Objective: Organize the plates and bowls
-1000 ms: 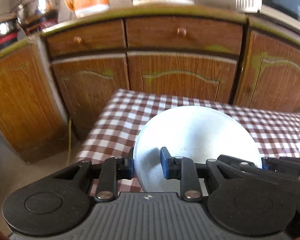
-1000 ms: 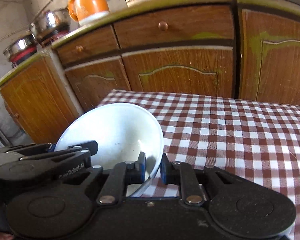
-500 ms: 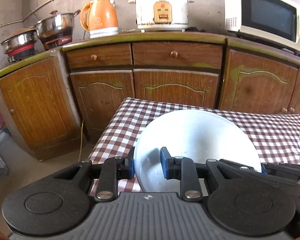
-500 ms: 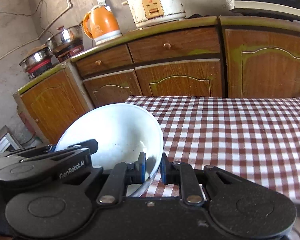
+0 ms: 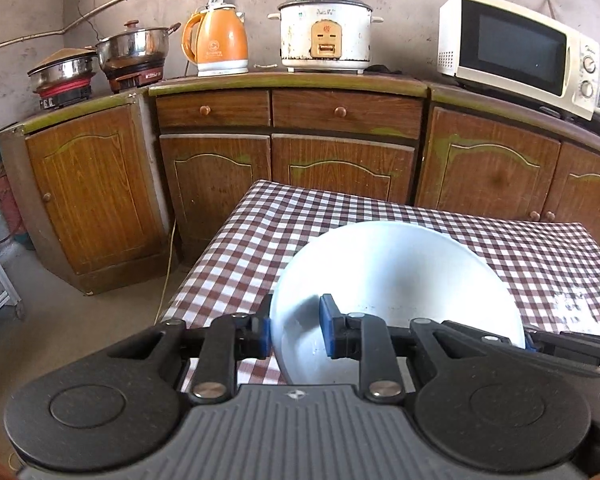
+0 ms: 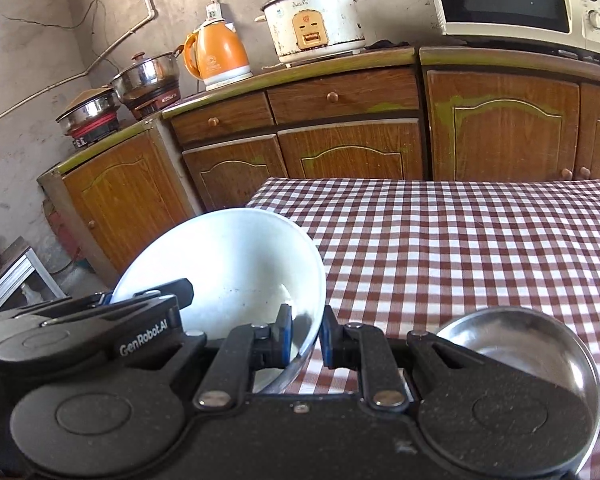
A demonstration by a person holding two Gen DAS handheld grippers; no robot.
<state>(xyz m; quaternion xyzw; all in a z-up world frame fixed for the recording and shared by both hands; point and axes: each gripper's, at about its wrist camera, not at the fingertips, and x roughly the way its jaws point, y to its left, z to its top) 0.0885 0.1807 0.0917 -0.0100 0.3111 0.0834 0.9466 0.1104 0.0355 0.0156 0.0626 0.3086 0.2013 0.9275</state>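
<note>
Both grippers pinch the same white bowl (image 5: 396, 280): left gripper (image 5: 294, 330) has its fingers clamped on the rim at 9 o'clock, right gripper (image 6: 304, 334) at 3 o'clock. A two-sided hold probably keeps the bowl level (it's wide and slick), held just over the checked counter (image 6: 460, 240). A steel bowl (image 6: 516, 344) sits at 4 o'clock in the right view. Compared with a second ago, the cabinets (image 5: 340, 168) look farther off, and the rice cooker (image 5: 326, 32) and microwave (image 5: 516, 52) now show fully.

Left gripper (image 5: 294, 330) and right gripper (image 6: 304, 338), side by side and angled downward, each pinch something.
</note>
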